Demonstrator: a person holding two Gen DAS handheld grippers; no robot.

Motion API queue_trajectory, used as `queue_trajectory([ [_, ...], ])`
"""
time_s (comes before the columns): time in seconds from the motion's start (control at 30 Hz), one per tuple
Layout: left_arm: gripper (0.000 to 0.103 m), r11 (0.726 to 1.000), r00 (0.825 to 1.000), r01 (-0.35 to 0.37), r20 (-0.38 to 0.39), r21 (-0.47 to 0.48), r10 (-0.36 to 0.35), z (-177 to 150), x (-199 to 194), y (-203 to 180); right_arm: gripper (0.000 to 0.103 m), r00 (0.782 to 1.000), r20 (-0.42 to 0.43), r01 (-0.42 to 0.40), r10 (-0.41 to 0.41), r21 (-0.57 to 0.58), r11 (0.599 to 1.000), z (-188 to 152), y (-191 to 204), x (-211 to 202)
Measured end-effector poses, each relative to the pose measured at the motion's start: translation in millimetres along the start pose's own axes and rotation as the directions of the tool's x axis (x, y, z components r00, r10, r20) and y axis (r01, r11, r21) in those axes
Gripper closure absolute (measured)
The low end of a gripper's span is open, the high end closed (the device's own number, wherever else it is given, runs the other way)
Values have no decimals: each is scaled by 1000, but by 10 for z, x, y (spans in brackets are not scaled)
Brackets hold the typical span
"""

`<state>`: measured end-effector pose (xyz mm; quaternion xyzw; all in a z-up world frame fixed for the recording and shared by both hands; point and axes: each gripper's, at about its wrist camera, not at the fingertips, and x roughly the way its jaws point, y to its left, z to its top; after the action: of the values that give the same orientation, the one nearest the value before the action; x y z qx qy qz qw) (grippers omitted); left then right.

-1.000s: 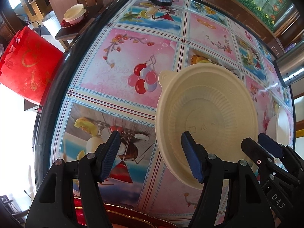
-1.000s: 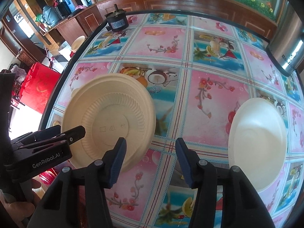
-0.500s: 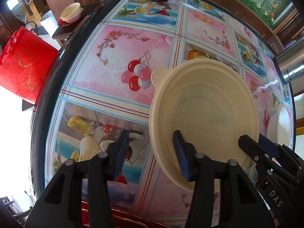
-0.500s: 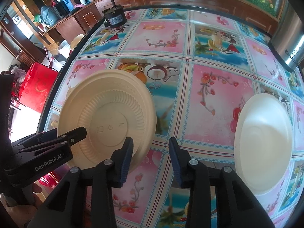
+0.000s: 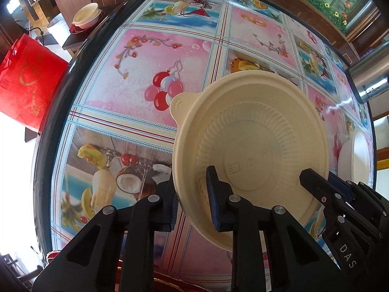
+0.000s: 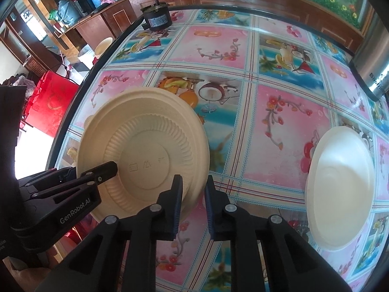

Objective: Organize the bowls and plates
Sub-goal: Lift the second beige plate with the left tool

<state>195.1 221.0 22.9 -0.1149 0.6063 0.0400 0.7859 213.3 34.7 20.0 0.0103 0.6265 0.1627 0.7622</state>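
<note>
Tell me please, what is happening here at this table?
A person is sorting dishes with a hand-held gripper in each hand. The left gripper has just closed on the near rim of the beige bowl that stands on the table. The right gripper has also just been closing on the same bowl's rim, on the other side. A white plate lies apart to the right, untouched. The bowl seems not yet lifted.
</note>
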Motion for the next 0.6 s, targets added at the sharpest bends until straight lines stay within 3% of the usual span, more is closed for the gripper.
queue_trajectory([
  [0.6,82,1000,999,7,36,2,-7,-78,-258,-143,87,999,26,18,-18,-7,1000,-71,-42,-213],
])
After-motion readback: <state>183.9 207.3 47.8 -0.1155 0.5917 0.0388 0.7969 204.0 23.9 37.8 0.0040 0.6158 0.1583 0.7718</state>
